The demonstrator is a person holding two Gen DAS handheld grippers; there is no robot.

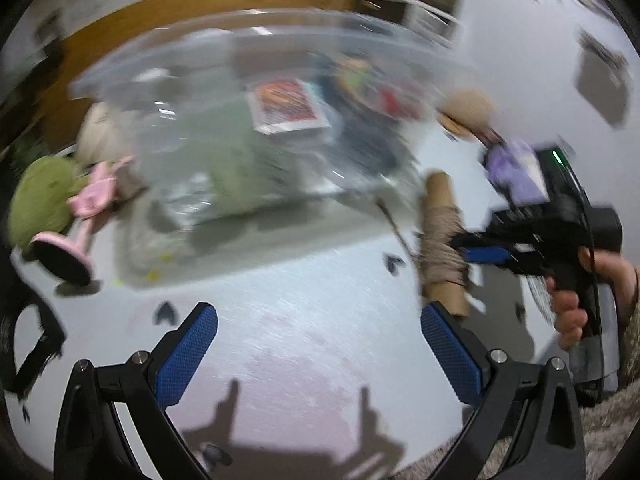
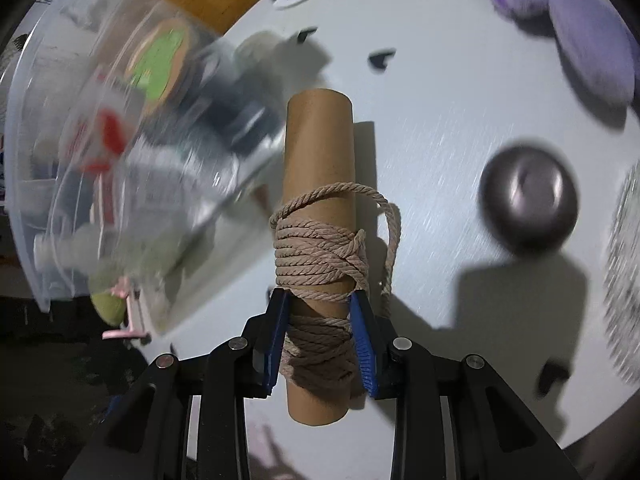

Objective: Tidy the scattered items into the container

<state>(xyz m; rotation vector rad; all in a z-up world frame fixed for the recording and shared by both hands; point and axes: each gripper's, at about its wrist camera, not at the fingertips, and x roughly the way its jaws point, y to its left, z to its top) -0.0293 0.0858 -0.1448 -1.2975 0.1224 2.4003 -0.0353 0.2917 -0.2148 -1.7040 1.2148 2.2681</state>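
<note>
In the left wrist view, the left claw [image 1: 319, 354] was spread wide above the table [image 1: 304, 320], the clear container [image 1: 256, 120] blurred beyond it. In the right wrist view, the right claw [image 2: 322, 338] was pinched on the rope-wound cardboard tube [image 2: 318, 184], just beside the container [image 2: 80, 152].

Brown cardboard tube wound with beige twisted rope [image 2: 318, 240], raised above the white tabletop [image 2: 432, 128]; clear plastic container [image 2: 80, 152], part-filled, beside it near the tabletop's edge.
</note>
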